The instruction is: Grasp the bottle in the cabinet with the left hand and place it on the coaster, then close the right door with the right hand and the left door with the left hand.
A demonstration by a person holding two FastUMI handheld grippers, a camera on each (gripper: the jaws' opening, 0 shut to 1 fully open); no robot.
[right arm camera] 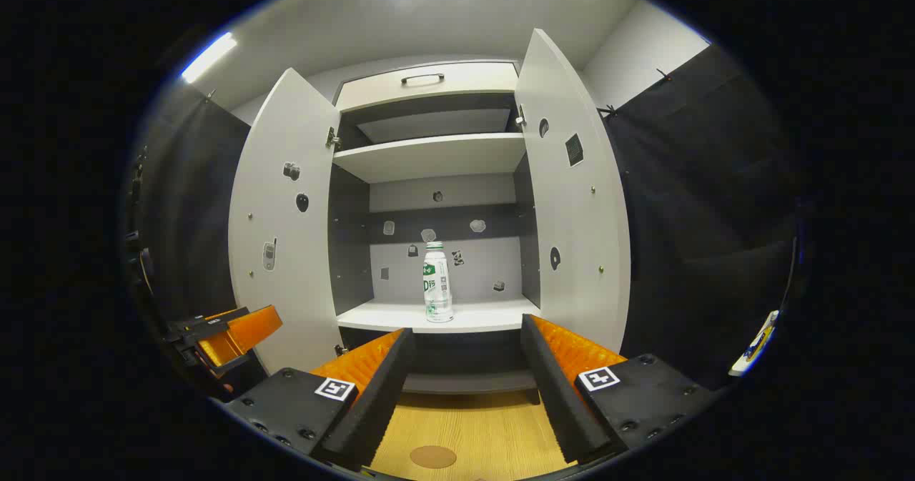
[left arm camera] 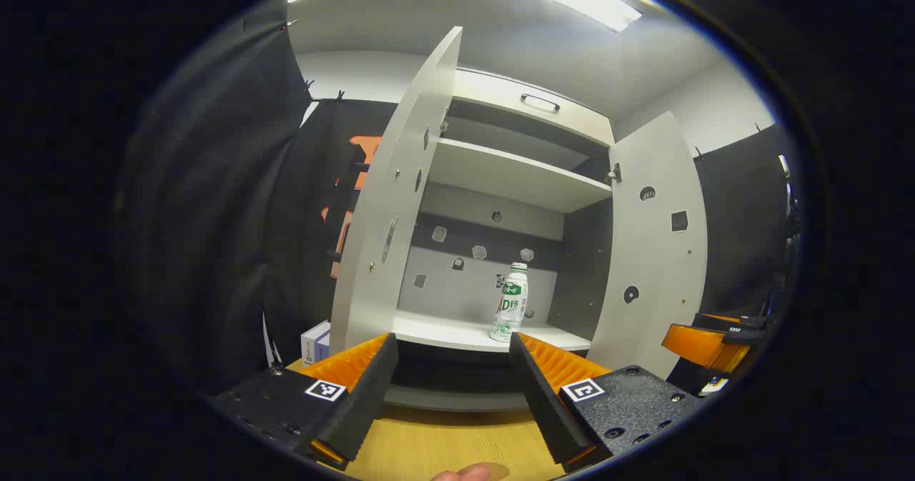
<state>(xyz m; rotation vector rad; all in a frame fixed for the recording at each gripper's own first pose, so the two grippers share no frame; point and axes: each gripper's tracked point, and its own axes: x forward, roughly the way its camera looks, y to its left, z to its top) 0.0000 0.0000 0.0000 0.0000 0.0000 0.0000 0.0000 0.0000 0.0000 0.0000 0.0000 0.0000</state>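
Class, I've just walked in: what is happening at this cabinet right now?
A person holds a two-finger tool in each hand, both aimed at an open cabinet. The left tool and the right tool are open and hold nothing. The bottle stands upright on the lower shelf, untouched. Both the left door and the right door are swung open. The round coaster lies bare on the wooden table in front. Nothing in the task is done yet.
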